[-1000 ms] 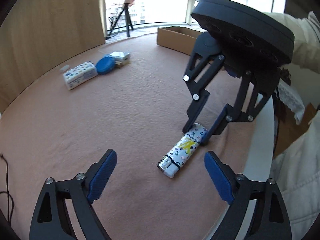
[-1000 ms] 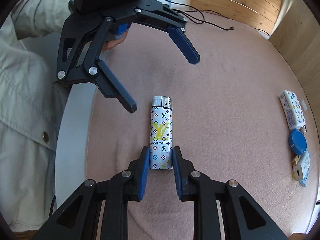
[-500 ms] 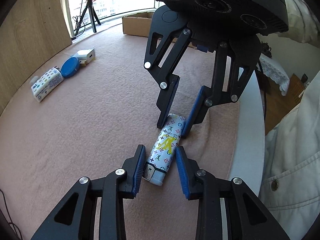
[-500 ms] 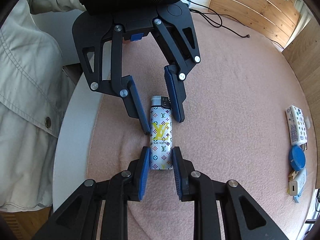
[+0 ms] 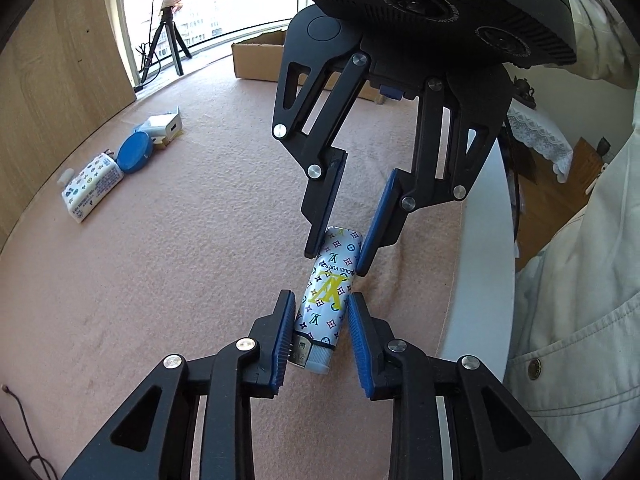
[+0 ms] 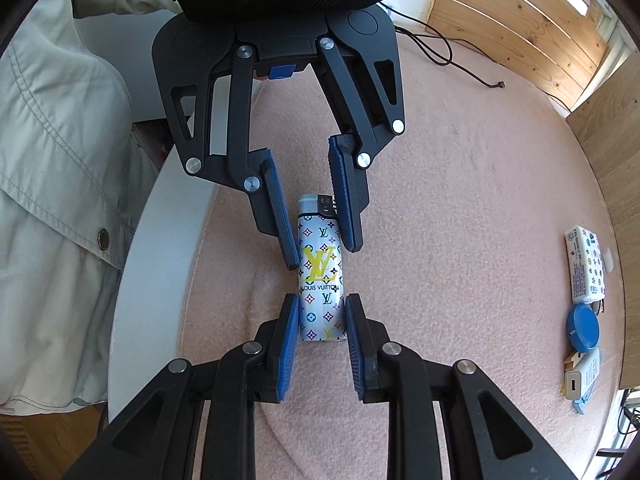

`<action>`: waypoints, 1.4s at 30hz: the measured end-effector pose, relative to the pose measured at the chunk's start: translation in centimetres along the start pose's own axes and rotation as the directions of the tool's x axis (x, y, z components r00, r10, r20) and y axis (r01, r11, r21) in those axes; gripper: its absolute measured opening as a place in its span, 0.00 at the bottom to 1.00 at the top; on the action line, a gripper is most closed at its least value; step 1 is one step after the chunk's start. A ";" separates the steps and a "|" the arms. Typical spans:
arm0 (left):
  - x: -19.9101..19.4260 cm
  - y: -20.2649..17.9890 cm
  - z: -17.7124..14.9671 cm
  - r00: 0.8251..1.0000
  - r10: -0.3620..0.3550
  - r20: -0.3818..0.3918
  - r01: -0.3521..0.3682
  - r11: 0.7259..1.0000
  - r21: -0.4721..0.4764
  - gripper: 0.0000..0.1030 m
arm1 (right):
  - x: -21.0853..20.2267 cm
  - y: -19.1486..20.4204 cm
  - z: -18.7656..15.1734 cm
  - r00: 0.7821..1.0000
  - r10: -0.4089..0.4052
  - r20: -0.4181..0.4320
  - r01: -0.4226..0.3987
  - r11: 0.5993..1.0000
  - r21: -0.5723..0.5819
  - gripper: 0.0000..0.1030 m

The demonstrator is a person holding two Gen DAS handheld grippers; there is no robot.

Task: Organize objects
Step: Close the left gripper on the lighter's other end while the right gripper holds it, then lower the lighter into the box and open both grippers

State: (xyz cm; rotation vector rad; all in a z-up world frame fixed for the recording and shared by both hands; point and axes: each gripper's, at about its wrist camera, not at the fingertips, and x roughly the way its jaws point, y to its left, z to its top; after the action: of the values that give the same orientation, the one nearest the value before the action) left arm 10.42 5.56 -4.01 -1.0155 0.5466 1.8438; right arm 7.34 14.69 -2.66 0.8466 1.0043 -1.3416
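A white lighter (image 5: 329, 288) with a coloured monogram print lies on the pink cloth; it also shows in the right wrist view (image 6: 321, 276). My left gripper (image 5: 320, 316) is shut on its metal-capped end. My right gripper (image 6: 321, 320) is shut on its bottom end. In the left wrist view the right gripper (image 5: 340, 248) faces me from the far end of the lighter. In the right wrist view the left gripper (image 6: 316, 232) faces me the same way.
A patterned tissue pack (image 5: 91, 187), a blue round lid (image 5: 134, 151) and a white charger (image 5: 165, 128) lie at the far left of the cloth; they appear at the right in the right wrist view (image 6: 583, 264). A cardboard box (image 5: 260, 60) stands behind. The white table rim (image 5: 492, 248) and the person's jacket are close by.
My left gripper moved in from open and closed on the capped end of the lighter. My right gripper kept its hold on the other end.
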 end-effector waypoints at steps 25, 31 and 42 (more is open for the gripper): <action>-2.3 -0.2 7.1 0.996 0.084 0.042 -0.088 0.991 0.100 0.28 | -6.1 -1.8 -0.1 0.990 -0.143 0.021 0.144 0.989 -0.040 0.20; -0.9 -1.2 11.6 0.995 0.091 0.035 -0.095 0.985 0.144 0.29 | -8.5 -2.0 -3.2 0.982 -0.185 0.037 0.186 0.982 -0.016 0.20; 5.5 -5.1 23.7 0.997 0.060 0.045 -0.069 0.968 0.239 0.29 | -14.5 -1.3 -13.9 0.960 -0.276 0.041 0.273 0.960 0.065 0.20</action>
State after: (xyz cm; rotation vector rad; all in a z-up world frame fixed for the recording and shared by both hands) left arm 3.88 27.79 4.92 -0.8071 0.7686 1.7982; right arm 5.30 32.76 5.85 0.7321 1.0766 -1.6274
